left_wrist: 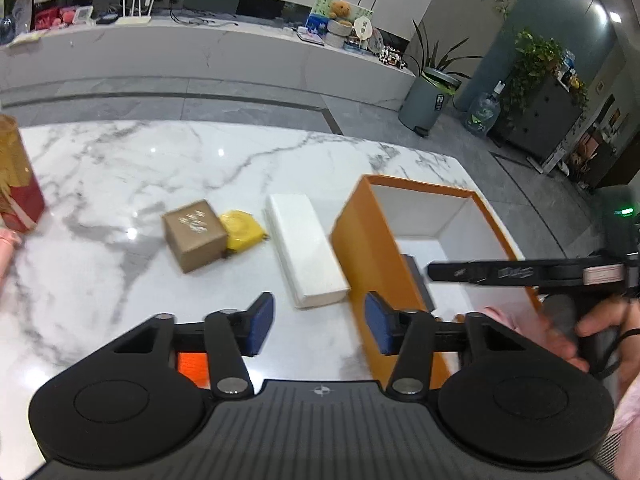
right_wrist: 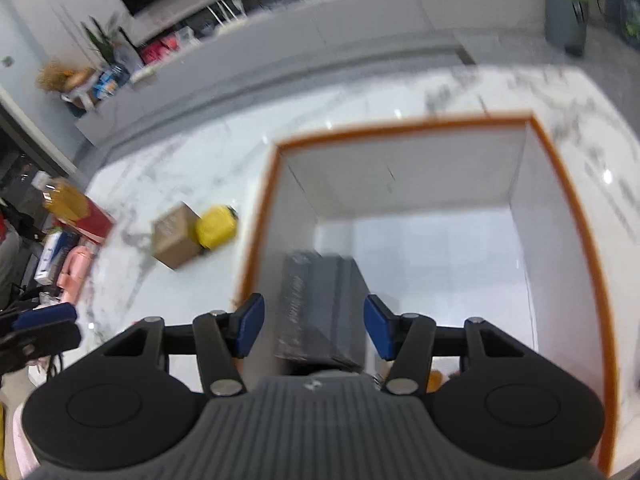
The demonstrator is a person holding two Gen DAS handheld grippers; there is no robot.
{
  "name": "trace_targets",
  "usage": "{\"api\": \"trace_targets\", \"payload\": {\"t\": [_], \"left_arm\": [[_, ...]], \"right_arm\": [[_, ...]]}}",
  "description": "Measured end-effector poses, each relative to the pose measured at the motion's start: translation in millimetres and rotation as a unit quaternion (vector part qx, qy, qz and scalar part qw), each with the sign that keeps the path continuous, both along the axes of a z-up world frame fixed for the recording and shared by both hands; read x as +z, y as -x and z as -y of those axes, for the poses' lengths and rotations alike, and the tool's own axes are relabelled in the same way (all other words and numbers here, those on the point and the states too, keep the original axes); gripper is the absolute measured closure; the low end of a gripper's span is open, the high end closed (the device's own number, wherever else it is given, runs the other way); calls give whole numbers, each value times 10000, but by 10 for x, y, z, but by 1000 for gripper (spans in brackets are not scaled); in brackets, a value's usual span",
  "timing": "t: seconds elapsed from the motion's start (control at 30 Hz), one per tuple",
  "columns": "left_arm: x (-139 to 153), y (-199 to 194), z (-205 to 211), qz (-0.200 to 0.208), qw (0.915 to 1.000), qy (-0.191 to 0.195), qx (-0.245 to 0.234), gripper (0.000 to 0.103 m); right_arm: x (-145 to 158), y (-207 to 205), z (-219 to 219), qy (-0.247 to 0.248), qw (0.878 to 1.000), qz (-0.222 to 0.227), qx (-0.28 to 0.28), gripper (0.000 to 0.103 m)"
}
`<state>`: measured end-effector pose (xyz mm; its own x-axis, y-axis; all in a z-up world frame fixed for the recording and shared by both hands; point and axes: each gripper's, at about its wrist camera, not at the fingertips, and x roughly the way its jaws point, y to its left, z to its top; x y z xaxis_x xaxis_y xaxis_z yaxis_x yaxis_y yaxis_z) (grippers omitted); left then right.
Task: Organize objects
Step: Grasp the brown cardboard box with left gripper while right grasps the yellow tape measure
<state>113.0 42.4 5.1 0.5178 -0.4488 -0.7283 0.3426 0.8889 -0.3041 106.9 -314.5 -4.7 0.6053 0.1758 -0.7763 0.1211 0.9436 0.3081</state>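
Inside the open orange cardboard box with white lining [right_wrist: 576,216], against its left wall at the near end, lies a dark grey rectangular box wrapped in clear film [right_wrist: 320,304]. It sits between the blue pads of the right tongs [right_wrist: 314,326], but both pads stand clear of its sides with gaps showing, so the right tongs are apart and holding nothing; looks like a drop-off just finished. In the left wrist view only a sliver of that grey box [left_wrist: 416,276] shows past the orange wall.

Step in hand, as I judge it: one item is packed and the left tongs [left_wrist: 320,322] are lining up for the next pick. Their pads are apart too, nothing between them, hovering over the white marbled desk [left_wrist: 120,168] just left of the orange box [left_wrist: 372,248].

Just left of the orange box lies a long white rectangular block [left_wrist: 306,250], ahead of the left tongs and closest to them. Further left of the orange box sit a small brown kraft cube box with silver print [left_wrist: 194,234] and a yellow soft pouch [left_wrist: 242,234], touching each other. Far left of the orange box stands a red and gold carton [left_wrist: 16,184].

Next move likely calls for lowering the left tongs forward over the white block, straddling its short width, then clamping; right tongs should lift clear of the orange box first to avoid a clash.
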Motion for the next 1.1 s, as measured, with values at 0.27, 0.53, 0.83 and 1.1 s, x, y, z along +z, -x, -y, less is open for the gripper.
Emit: {"api": "trace_targets", "payload": {"t": [0.27, 0.53, 0.83, 1.1], "left_arm": [[-52, -131, -341, 290, 9992, -259, 51, 48], [-267, -504, -358, 682, 9945, -724, -333, 33], [-651, -1045, -159, 1000, 9702, -1591, -1529, 18], [-1036, -1439, -39, 706, 9515, -1842, -2361, 17]], "right_arm": [[314, 1, -594, 494, 9944, 644, 680, 45], [75, -449, -1158, 776, 9849, 321, 1515, 47], [-203, -1083, -1380, 1422, 9634, -108, 2271, 47], [-475, -1541, -1505, 2051, 9239, -354, 3210, 41]]}}
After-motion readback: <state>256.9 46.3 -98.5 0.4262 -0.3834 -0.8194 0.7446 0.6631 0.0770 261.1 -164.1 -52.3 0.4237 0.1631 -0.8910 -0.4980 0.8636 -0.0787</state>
